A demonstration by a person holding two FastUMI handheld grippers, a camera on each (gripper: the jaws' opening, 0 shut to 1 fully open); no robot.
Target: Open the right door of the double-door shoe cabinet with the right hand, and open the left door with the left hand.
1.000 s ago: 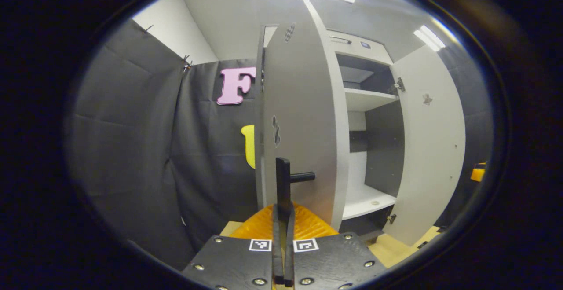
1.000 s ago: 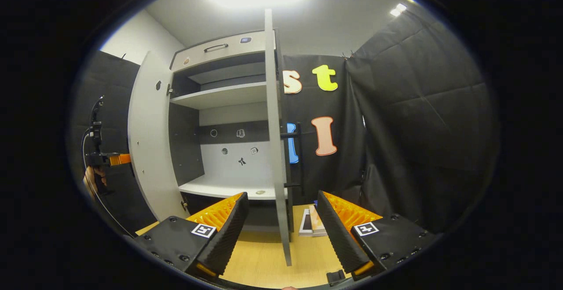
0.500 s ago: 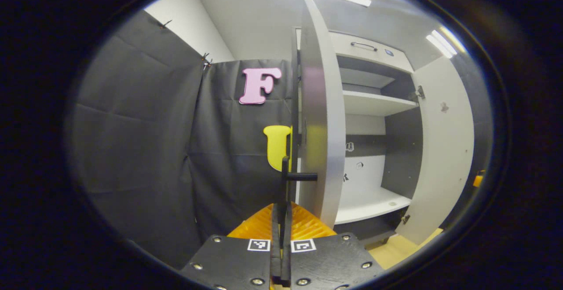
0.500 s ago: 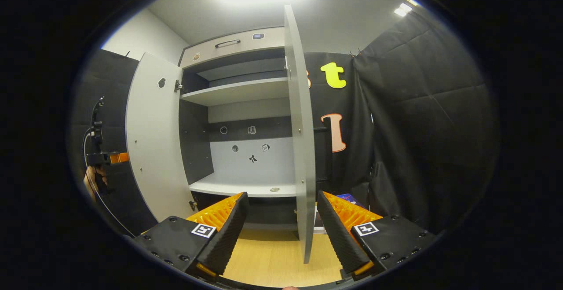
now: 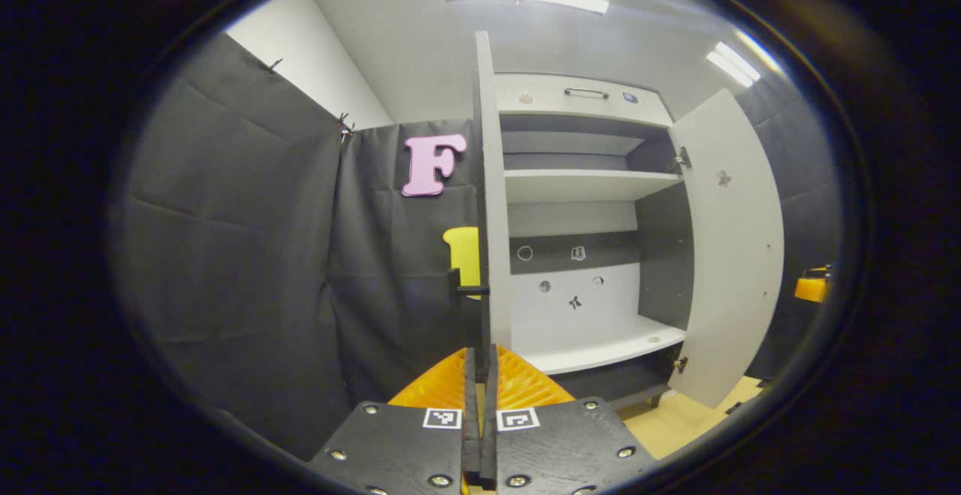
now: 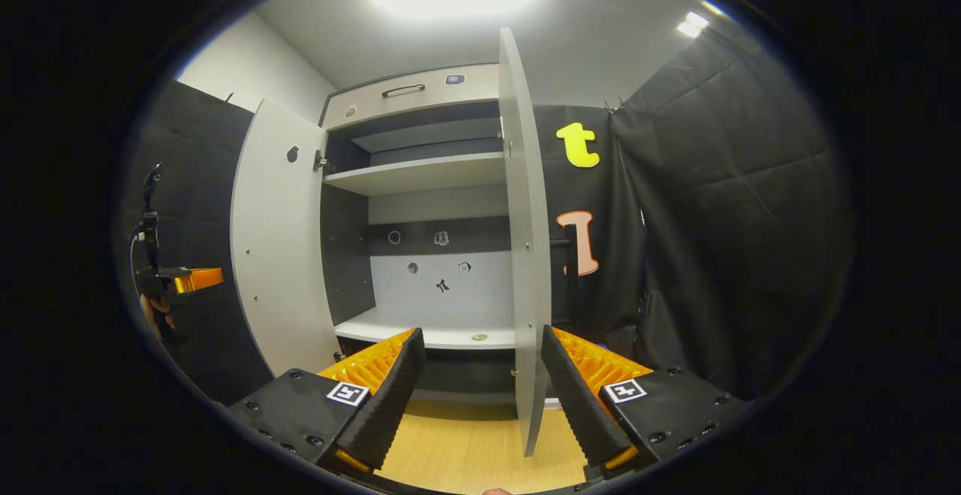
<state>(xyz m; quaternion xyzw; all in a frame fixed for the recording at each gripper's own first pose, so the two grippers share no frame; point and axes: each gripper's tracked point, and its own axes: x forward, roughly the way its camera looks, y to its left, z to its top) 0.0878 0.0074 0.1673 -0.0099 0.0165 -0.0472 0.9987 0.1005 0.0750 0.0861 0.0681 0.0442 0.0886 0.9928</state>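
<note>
My left gripper [image 5: 480, 405]: fingers pressed together, nothing visibly between them, just below the black bar handle [image 5: 456, 290] of the left door.

My right gripper [image 6: 480, 382]: released, fingers spread apart, holding nothing.

Grey double-door shoe cabinet [image 6: 420, 172]: straight ahead on the pale wooden floor [image 6: 458, 450]. Left door [image 6: 281, 239] and right door [image 6: 525, 239] both swung open; 2 shelves exposed.
</note>
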